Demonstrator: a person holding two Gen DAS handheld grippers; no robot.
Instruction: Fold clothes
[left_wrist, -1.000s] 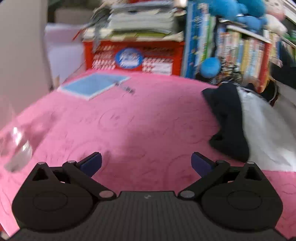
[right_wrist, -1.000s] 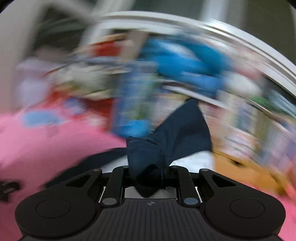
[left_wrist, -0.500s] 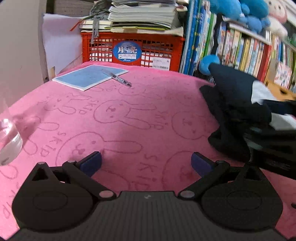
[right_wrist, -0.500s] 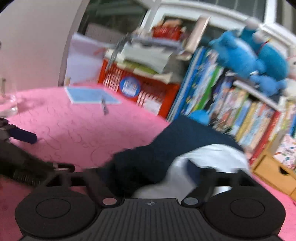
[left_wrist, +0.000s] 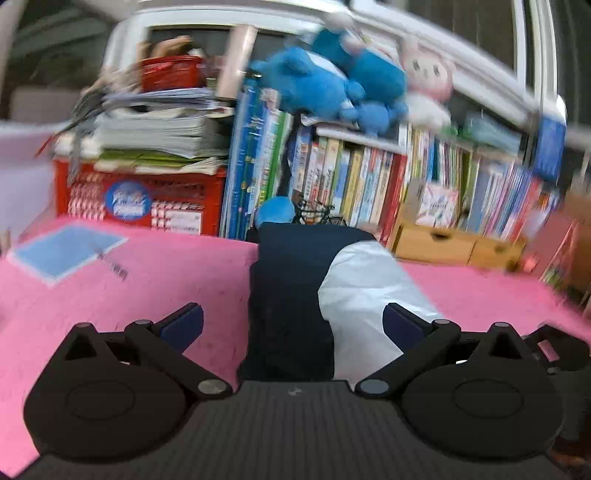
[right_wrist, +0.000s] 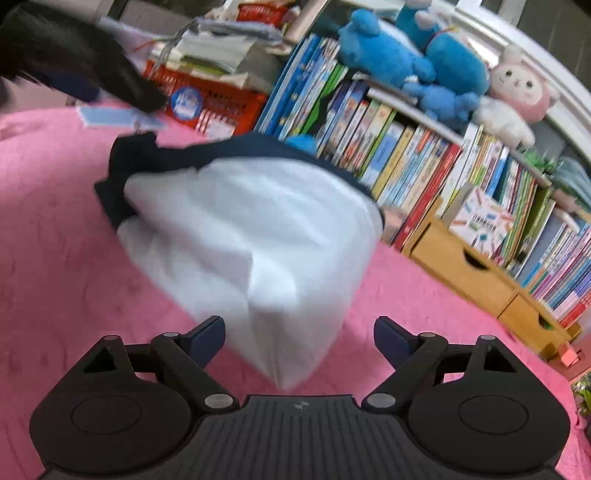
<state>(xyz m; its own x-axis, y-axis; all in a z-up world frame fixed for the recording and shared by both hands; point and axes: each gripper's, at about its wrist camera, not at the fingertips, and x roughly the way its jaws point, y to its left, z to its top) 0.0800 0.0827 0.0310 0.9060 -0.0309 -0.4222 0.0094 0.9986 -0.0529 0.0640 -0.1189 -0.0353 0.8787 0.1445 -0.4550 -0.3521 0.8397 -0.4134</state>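
Two grippers now stand with jaws apart: the right gripper (right_wrist: 299, 338), clamped on the dark fabric a second ago, has released it and is closing slightly on nothing. The garment (right_wrist: 251, 236) lies at frame centre on the pink cloth (right_wrist: 55, 240); the left gripper (left_wrist: 291, 317) hovers empty, so one fold appears complete.

Each gripper is built of matte black plastic. On the left gripper (left_wrist: 291, 319) and the right gripper (right_wrist: 299, 338) alike, a ribbed black centre plate with a small pale emblem is flanked by two round housings with shallow circular recesses. Angled black link arms are pinned with silver rivets, triangular cut-outs are seen behind them, and dark blue pads (right_wrist: 207, 338) are fitted on the fingertips.
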